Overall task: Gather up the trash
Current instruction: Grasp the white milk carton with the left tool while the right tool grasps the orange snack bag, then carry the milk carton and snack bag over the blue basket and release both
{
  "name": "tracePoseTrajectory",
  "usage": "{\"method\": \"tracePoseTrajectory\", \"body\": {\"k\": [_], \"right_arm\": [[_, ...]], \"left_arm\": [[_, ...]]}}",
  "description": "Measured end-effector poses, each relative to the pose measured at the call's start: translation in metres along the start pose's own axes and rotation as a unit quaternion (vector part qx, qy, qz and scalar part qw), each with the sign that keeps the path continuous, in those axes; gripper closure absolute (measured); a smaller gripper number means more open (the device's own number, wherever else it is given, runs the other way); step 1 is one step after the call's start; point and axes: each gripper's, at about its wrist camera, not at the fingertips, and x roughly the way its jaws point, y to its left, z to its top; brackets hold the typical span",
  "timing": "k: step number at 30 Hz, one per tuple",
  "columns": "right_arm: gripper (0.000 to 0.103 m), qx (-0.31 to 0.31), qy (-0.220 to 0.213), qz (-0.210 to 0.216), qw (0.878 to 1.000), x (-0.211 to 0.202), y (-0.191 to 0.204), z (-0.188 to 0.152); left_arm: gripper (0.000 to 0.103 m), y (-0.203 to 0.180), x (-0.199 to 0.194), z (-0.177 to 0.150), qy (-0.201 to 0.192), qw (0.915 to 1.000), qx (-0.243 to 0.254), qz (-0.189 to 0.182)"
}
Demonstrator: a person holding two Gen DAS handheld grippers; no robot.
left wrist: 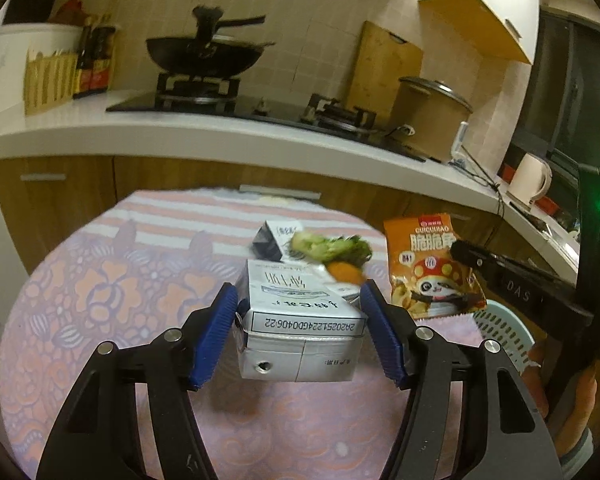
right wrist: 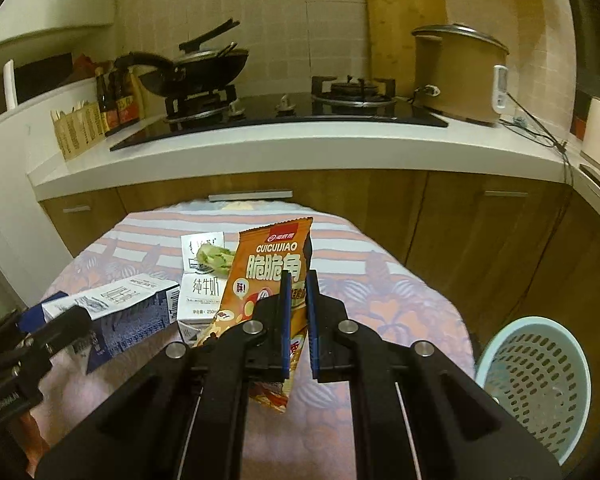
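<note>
While the left gripper (left wrist: pixel 298 334) clamps a white and blue milk carton (left wrist: pixel 300 320) above the flowered pink tablecloth (left wrist: pixel 100 300), the right gripper (right wrist: pixel 298 320) pinches an orange snack bag (right wrist: pixel 270 276), probably lifted, near the pale blue perforated basket (right wrist: pixel 540 384).

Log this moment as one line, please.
left gripper: holds milk carton | right gripper: holds snack bag | basket: lower right, nothing visible inside

On the table (right wrist: pixel 400 292) a milk box (right wrist: pixel 202 300) stands with vegetable scraps (right wrist: pixel 216 258) on top, and another carton (right wrist: pixel 202 246) behind it. The left tool (left wrist: pixel 298 308) holds a carton (left wrist: pixel 300 320) over the table; the right tool (right wrist: pixel 299 300) holds a snack bag (right wrist: pixel 268 276) beside it. A basket (right wrist: pixel 540 384) sits right of the table, the kitchen counter (right wrist: pixel 300 148) behind.
</note>
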Motion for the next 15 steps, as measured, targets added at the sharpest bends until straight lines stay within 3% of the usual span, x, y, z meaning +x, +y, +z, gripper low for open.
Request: {"method": "tracePoseTrajectory", "body": {"k": [5, 15], "right_arm": [[0.098, 0.012, -0.014, -0.005, 1.000, -0.019, -0.017, 0.000], [0.098, 0.042, -0.030, -0.029, 0.998, -0.053, -0.062, -0.009]], "left_arm": [[0.043, -0.017, -0.018, 0.012, -0.028, 0.9994, 0.014, -0.013], [0.044, -0.078, -0.020, 0.031, -0.028, 0.9942, 0.041, -0.096]]}}
